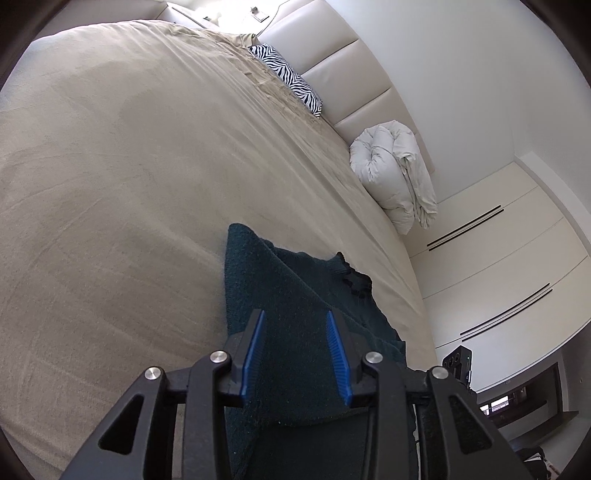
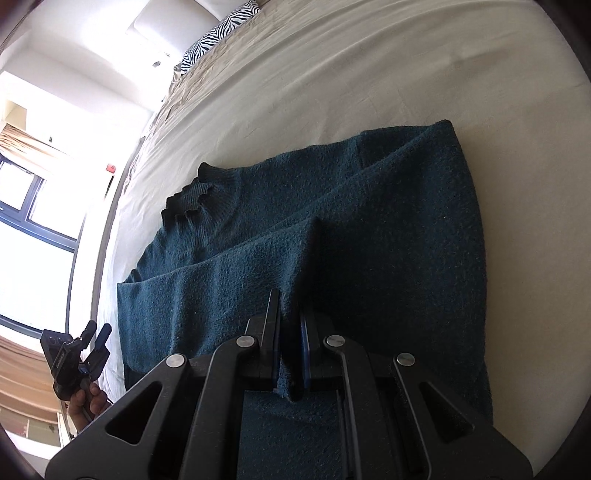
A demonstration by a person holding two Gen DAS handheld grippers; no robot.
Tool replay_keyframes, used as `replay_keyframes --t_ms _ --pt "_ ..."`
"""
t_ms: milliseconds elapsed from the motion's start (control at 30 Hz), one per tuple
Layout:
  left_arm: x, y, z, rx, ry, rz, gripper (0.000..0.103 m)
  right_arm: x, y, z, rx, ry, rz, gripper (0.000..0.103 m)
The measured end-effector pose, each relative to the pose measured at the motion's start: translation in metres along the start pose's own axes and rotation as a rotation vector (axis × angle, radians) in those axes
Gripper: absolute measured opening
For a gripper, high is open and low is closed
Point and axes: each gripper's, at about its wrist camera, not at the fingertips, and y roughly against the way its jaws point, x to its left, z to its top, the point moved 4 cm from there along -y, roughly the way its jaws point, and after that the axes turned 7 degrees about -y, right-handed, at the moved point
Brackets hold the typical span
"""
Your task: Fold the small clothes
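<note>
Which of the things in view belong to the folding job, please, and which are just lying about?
Job:
- sweater
- right gripper, shut on a fold of the sweater
- left gripper, open above the sweater
- bed

Lying about:
- zebra pillow
- white duvet
- wardrobe

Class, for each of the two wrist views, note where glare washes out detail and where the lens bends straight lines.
Left wrist view: glare bleaches the far end of the bed; the wardrobe handles curve. Right wrist view: the window is blown out white; the bed edge bows beside the teal sweater.
</note>
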Motion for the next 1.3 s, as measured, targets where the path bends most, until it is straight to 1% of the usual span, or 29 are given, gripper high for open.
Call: replay_keyframes --t_ms 233,300,400,467,567,700,900,1067,1300 --pt "0.009 -0.018 0.013 0.019 0.043 -0.046 0.036 -0.005 -0.002 0.000 0.002 -0.011 0.007 0.007" --pt "0.018 -0.029 0.018 0.036 0.073 -0.060 0.036 -0.006 -0.003 0.000 0.007 -0.011 0.010 0.007" --pt "0.036 -0.047 0.025 0.063 0.102 -0.051 0.034 -0.011 -0.005 0.001 0.014 -0.030 0.033 0.007" --pt "0.041 -0.056 0.028 0.077 0.084 -0.038 0.030 -0.014 -0.005 0.001 0.017 -0.045 0.054 0.007" --pt "0.039 -0.064 0.031 0.097 0.039 -0.027 0.029 -0.016 -0.006 0.001 0.019 -0.044 0.064 0.007" --pt "0.037 -0.059 0.025 0.101 0.022 -0.029 0.029 -0.018 -0.009 0.002 0.017 -0.055 0.073 0.007" --pt "0.028 -0.042 0.004 0.130 -0.001 -0.035 0.029 -0.018 -0.007 0.001 0.009 -0.062 0.070 0.007" --pt "0.017 -0.031 -0.015 0.144 -0.048 -0.015 0.029 -0.020 -0.006 0.001 0.000 -0.078 0.072 0.007" --pt "0.008 -0.022 -0.024 0.151 -0.086 0.003 0.029 -0.020 -0.006 0.000 -0.005 -0.091 0.075 0.007"
